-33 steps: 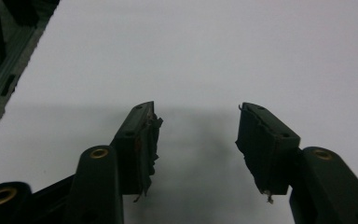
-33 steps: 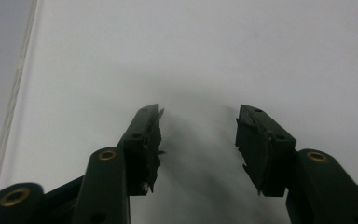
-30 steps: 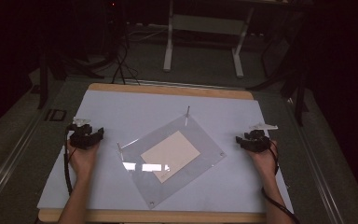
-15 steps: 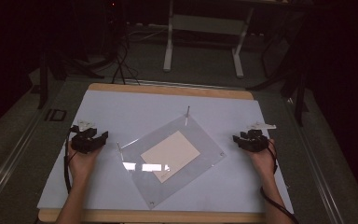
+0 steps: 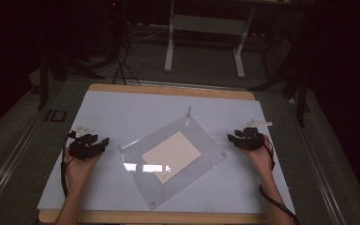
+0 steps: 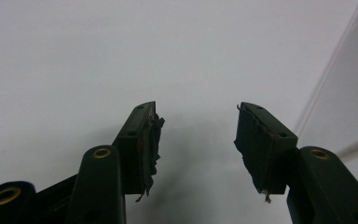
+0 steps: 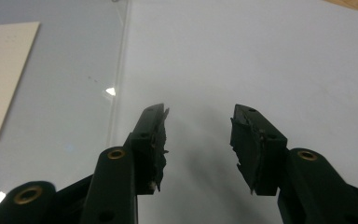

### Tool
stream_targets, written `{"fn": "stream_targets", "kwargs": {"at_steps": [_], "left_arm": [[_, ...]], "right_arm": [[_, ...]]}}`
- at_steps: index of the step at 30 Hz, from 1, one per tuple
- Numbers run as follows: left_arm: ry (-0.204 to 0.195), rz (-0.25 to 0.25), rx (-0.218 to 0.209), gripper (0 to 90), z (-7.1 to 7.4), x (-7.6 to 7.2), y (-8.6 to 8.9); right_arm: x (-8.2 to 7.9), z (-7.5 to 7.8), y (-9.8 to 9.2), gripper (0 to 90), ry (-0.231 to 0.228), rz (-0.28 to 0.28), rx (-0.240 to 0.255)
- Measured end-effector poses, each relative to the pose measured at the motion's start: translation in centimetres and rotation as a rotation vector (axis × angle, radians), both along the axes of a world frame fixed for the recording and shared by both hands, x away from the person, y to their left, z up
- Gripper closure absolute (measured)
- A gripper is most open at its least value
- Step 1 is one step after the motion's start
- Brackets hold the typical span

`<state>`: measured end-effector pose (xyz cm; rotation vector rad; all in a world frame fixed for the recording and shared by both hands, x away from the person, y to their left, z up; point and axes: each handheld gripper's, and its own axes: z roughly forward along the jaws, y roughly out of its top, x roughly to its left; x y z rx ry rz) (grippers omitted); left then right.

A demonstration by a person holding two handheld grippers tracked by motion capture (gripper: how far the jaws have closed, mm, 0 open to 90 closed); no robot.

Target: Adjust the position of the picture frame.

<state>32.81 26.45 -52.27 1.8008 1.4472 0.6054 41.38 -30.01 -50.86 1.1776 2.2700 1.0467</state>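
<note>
High view first: a white mat (image 5: 122, 112) covers the wooden table (image 5: 168, 90), and a clear sheet (image 5: 206, 140) lies on it, turned at an angle, with a cream card (image 5: 171, 156) under or inside it near the middle. A small pin (image 5: 189, 110) stands at the sheet's far corner. The left gripper (image 5: 104, 142) rests on the mat just beside the sheet's left corner, held in the person's left hand (image 5: 78, 169). The right gripper (image 5: 231, 138) sits near the sheet's right corner in the right hand (image 5: 261, 158).

Left gripper view has its jaws spread wide over bare mat, holding nothing. Right gripper view shows the same: jaws apart and empty, the sheet's edge (image 7: 119, 70) just to their left and the card (image 7: 4, 74) beyond it.
</note>
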Motion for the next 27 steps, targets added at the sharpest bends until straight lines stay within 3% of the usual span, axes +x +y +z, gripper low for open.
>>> {"fn": "stream_targets", "kwargs": {"at_steps": [4, 7, 11, 20, 27], "left_arm": [[0.0, -0.015, -0.007, 47.6, 0.0, -0.5, -0.2], [0.002, -0.028, -0.013, 47.1, 0.1, -0.9, -0.4], [0.004, -0.053, -0.012, 46.9, 0.1, -1.3, -0.6], [-0.013, -0.12, 0.016, 48.6, 0.3, -2.1, -1.1], [-0.014, -0.141, -0.008, 49.8, 0.4, -2.7, -1.1]], "right_arm": [[0.2, 0.2, 0.6, 52.4, -0.009, 0.013, 0.011], [0.3, 0.6, 1.7, 52.8, -0.029, 0.042, -0.016], [0.8, 0.7, 2.4, 51.8, -0.023, 0.051, -0.028], [1.7, 1.0, 3.7, 50.7, -0.023, 0.07, -0.02], [2.7, 1.2, 4.5, 51.7, -0.024, 0.086, -0.005]]}}
